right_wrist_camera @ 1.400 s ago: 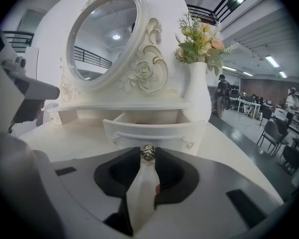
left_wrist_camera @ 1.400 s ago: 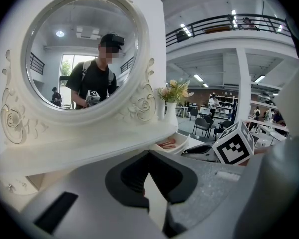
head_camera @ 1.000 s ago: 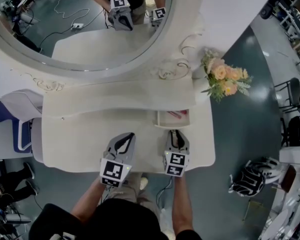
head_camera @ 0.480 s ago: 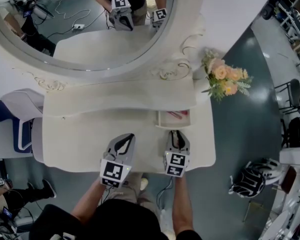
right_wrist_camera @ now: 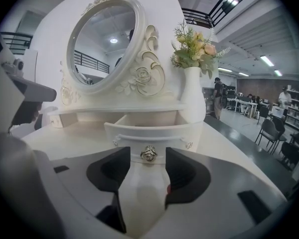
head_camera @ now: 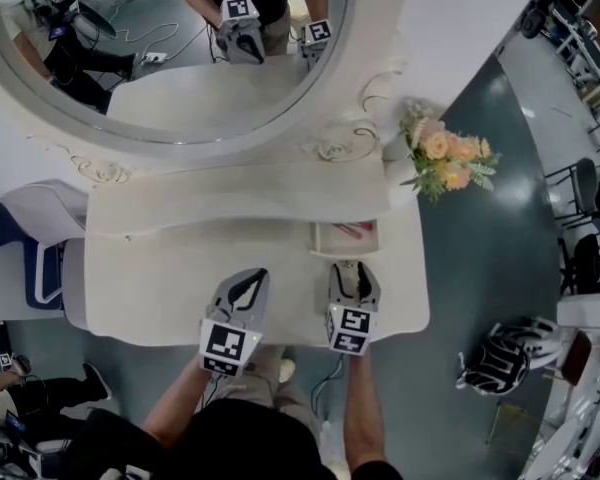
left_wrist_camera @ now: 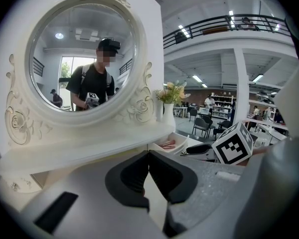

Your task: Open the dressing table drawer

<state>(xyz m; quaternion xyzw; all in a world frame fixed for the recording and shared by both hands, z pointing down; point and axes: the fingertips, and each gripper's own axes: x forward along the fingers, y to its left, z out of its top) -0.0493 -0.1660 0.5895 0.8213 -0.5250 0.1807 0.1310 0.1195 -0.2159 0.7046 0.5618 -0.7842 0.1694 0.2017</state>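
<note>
The small white drawer under the dressing table's right shelf stands pulled out, with something red inside. In the right gripper view its front carries a rose-shaped metal knob. My right gripper has just been opening; the knob sits between the tips and the pads stand clear of it. From the head view the right gripper rests on the tabletop just in front of the drawer. My left gripper lies to its left, jaws shut on nothing.
A round mirror in a carved frame rises behind the shelf. A white vase of flowers stands at the table's right back corner. A blue and white chair is at the left, and a dark helmet lies on the floor at the right.
The right gripper's jaws have spread apart off the drawer knob. Both hands stay where they were. A person reflected in the mirror's left has shifted.
</note>
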